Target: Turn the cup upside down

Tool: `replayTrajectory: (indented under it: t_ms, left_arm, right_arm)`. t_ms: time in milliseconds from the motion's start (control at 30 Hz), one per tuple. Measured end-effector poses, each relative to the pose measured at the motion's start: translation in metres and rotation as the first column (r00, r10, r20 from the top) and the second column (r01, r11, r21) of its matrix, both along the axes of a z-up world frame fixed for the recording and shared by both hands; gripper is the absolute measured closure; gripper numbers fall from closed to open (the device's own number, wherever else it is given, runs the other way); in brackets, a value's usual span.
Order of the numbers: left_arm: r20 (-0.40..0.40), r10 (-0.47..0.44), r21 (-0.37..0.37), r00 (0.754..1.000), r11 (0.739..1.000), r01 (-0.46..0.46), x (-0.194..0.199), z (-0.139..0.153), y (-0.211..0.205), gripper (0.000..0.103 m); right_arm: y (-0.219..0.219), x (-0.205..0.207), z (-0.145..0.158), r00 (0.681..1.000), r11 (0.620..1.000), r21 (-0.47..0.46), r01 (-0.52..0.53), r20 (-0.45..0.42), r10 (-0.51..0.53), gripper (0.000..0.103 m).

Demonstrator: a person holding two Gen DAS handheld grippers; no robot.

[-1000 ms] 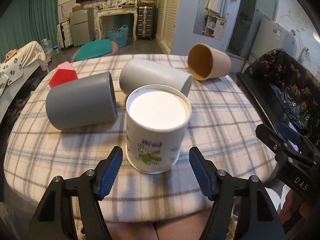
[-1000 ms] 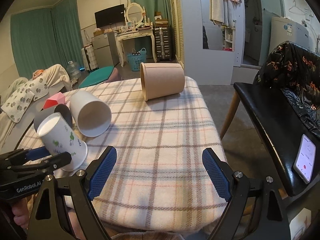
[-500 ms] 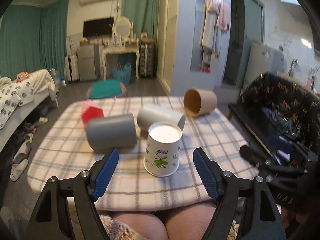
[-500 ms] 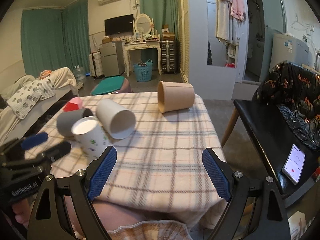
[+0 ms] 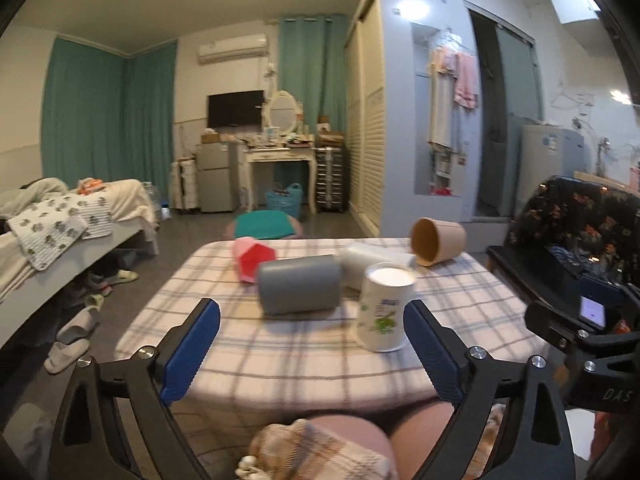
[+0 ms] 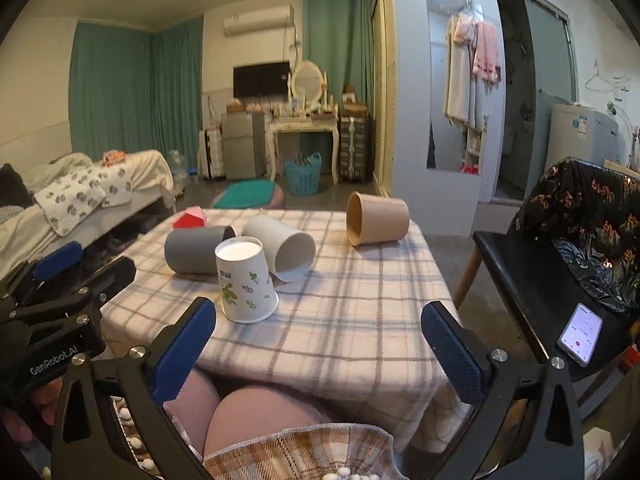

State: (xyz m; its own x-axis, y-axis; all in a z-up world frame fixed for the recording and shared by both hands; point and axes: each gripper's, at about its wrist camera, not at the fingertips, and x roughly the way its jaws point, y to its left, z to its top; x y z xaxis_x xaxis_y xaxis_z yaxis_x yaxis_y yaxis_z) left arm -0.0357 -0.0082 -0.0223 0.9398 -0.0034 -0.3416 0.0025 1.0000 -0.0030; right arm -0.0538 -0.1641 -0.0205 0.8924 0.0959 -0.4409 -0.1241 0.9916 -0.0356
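A white paper cup with green leaf print [image 5: 385, 307] [image 6: 245, 281] stands upside down, base up, near the front edge of the plaid-clothed table [image 5: 304, 344] [image 6: 360, 304]. My left gripper [image 5: 312, 354] is open and empty, pulled back off the table's front edge, with the cup just inside its right finger. My right gripper [image 6: 320, 346] is open and empty, held in front of the table above the person's lap. The left gripper also shows at the left edge of the right wrist view [image 6: 60, 280].
Three cups lie on their sides behind the white one: dark grey [image 5: 298, 289] [image 6: 196, 249], light grey [image 5: 374, 264] [image 6: 282, 252], brown [image 5: 438, 240] [image 6: 376, 219]. A red house-shaped block [image 5: 254, 258] is at the back left. A black chair with a phone [image 6: 580, 334] stands to the right.
Both grippers have drawn back from the table toward the person and risen. The white cup stays upside down where the left gripper let it go.
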Motion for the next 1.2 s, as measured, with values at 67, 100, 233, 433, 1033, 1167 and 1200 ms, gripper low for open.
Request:
replayTrajectory:
  t_ms: [67,100,233,433,1033,1167,1200]
  left_arm:
    - [-0.003,0.024,0.003,1.0,1.0,-0.024,0.002,-0.002,0.006,0.004]
    - [-0.003,0.027,0.004,1.0,1.0,-0.027,0.003,-0.003,0.008,0.004]
    - [0.005,0.036,-0.015,0.999,0.999,-0.036,-0.001,-0.004,0.014,0.004]
    - [-0.005,0.026,-0.012,1.0,1.0,-0.026,-0.003,-0.005,0.013,0.004]
    - [-0.02,0.015,-0.011,1.0,1.0,-0.015,-0.003,-0.004,0.009,0.004]
    - [-0.021,0.019,-0.017,1.0,1.0,-0.019,-0.003,-0.005,0.009,0.004]
    - [-0.021,0.02,-0.019,1.0,1.0,-0.02,-0.004,-0.006,0.009,0.004]
  right_arm:
    - [0.003,0.003,-0.005,1.0,1.0,0.0,-0.014,-0.004,0.014,0.0]
    - [0.005,0.006,-0.007,1.0,1.0,0.009,-0.02,-0.007,0.02,0.0]
    - [0.007,0.012,-0.011,1.0,0.999,0.023,-0.025,-0.015,0.026,0.0]
    - [0.01,0.013,-0.012,1.0,1.0,0.019,-0.021,-0.015,0.021,0.0]
    - [0.009,0.015,-0.011,1.0,1.0,0.018,-0.009,-0.017,0.009,0.0]
    - [0.009,0.016,-0.011,1.0,1.0,0.018,-0.008,-0.019,0.008,0.0]
    - [0.01,0.016,-0.012,1.0,1.0,0.018,-0.008,-0.021,0.008,0.0]
